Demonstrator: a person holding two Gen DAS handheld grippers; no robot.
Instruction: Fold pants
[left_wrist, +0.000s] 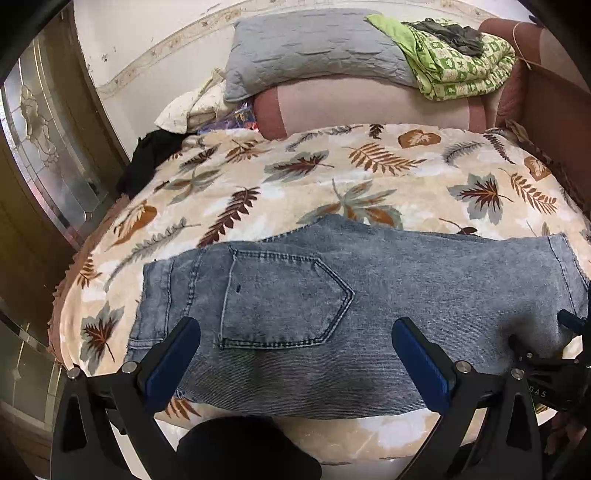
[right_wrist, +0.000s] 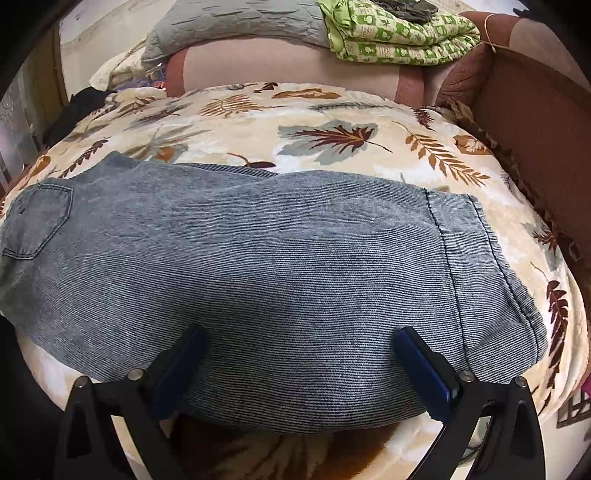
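Observation:
Blue denim pants (left_wrist: 369, 295) lie folded lengthwise across the leaf-print blanket (left_wrist: 295, 173), waistband at the left, back pocket (left_wrist: 284, 299) facing up, hem (right_wrist: 480, 258) at the right. My left gripper (left_wrist: 295, 332) is open just above the pocket end near the front edge, nothing between its fingers. My right gripper (right_wrist: 299, 341) is open over the leg part (right_wrist: 295, 266) near the hem, also holding nothing. The right gripper's black frame (left_wrist: 546, 369) shows at the right edge of the left wrist view.
A grey pillow (left_wrist: 314, 51) and a folded green patterned quilt (left_wrist: 458, 62) rest on a pink bolster (left_wrist: 369, 107) at the back. A dark garment (left_wrist: 151, 158) lies at the blanket's left edge. A wooden door with glass (left_wrist: 48, 147) stands left; a brown bed board (right_wrist: 535, 122) runs along the right.

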